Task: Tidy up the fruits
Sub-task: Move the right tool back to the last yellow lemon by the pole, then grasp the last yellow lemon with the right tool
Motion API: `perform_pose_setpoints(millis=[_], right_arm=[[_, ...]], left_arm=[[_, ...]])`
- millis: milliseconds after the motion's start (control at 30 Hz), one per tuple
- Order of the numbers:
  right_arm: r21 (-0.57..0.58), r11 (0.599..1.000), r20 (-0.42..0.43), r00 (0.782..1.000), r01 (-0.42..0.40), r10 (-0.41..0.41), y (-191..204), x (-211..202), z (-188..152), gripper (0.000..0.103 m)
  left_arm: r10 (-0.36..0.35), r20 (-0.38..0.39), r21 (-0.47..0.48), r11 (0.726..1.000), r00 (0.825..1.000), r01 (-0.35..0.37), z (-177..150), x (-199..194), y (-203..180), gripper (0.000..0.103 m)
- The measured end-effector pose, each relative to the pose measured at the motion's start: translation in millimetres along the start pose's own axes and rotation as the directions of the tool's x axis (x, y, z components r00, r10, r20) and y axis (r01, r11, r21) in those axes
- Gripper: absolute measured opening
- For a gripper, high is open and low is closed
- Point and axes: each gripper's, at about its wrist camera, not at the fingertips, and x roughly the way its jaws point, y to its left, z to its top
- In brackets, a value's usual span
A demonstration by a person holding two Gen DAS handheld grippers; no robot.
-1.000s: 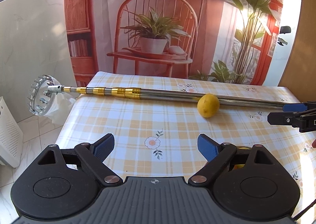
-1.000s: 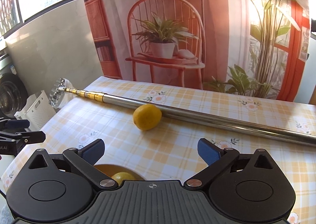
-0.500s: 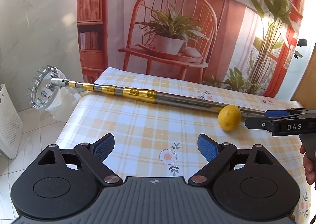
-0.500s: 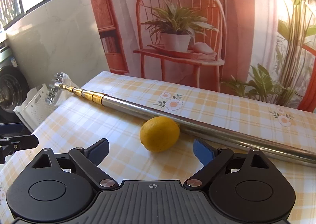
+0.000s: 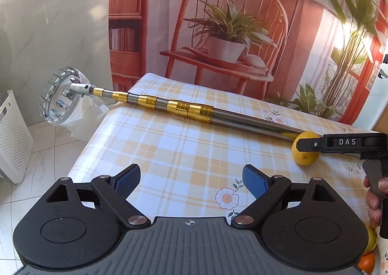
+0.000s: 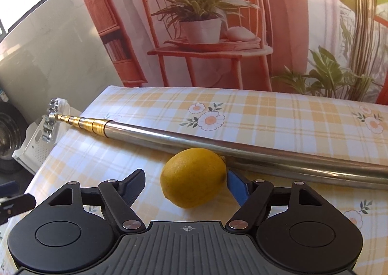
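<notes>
1. At the far left a white perforated basket (image 5: 12, 136) stands on the tiled floor, beside the table (image 5: 169, 153) with its yellow checked, flower-printed cloth.
2. A telescopic pole (image 5: 189, 111) lies across the table; its toothed metal ring head (image 5: 59, 95), with a white bag hanging from it, juts out past the table's left edge.
3. The left claw (image 5: 191, 176) hovers over the near left part of the table, spread wide, its blue pads holding nothing.
4. The lemon (image 6: 194, 178) lies on the cloth, against the near side of the pole's steel section.
5. The right claw (image 6: 186, 184) is open around the lemon. Its right pad sits just beside the lemon's right end, though contact cannot be confirmed; its left finger stands clearly apart from the fruit.
6. In the left wrist view, the right claw's black finger marked "DAS" crosses in front of the lemon (image 5: 306, 153), and a person's hand (image 5: 374, 199) grips the handle at the right edge.
7. In the bottom right corner of that view, another yellow fruit (image 5: 372, 238) and an orange (image 5: 366, 262) peek out, mostly hidden.
</notes>
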Motion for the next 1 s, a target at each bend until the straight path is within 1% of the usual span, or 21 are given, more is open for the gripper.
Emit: perform_pose_setpoints(millis=[33, 133, 167, 300, 500, 733, 867, 1000], right_arm=[[0.025, 1.000, -0.006, 1.000, -0.001, 0.001, -3.3, 2.7, 1.0, 0.071], [0.066, 0.998, -0.018, 1.000, 0.003, -0.001, -8.8, 6.7, 3.0, 0.060], [0.076, 0.997, -0.025, 1.000, 0.005, -0.003, -10.2, 7.9, 3.3, 0.059], [0.100, 0.995, -0.038, 0.999, -0.001, 0.005, -12.9, 10.0, 2.5, 0.057], [0.036, 0.999, -0.040, 0.999, 0.008, -0.007, -4.4, 1.2, -3.1, 0.056], [-0.026, 0.999, 0.000, 0.999, -0.035, 0.035, 6.0, -38.6, -19.1, 0.056], [-0.078, 0.996, 0.025, 0.998, -0.049, 0.051, 12.1, -69.0, -31.4, 0.056], [-0.097, 0.993, 0.043, 0.997, -0.062, 0.066, 13.9, -98.6, -45.3, 0.056]], left_arm=[[0.002, -0.003, -0.001, 1.000, 1.000, -0.002, -0.4, 0.6, 0.0, 0.093], [0.003, -0.010, -0.007, 1.000, 1.000, -0.003, -1.3, 0.6, 0.1, 0.093], [0.002, -0.010, -0.009, 1.000, 1.000, -0.002, -1.6, 0.1, 0.4, 0.093], [0.000, -0.014, -0.014, 1.000, 1.000, 0.000, -2.8, -2.3, 0.4, 0.093], [-0.005, -0.012, -0.017, 1.000, 1.000, 0.005, -5.7, -10.9, -0.6, 0.093], [-0.020, -0.025, -0.001, 1.000, 0.999, 0.020, -10.5, -22.0, -6.5, 0.093], [-0.031, -0.018, 0.027, 0.999, 0.999, 0.031, -11.6, -32.0, -14.8, 0.093], [-0.046, -0.014, 0.058, 0.997, 0.999, 0.046, -14.1, -42.5, -24.0, 0.093]])
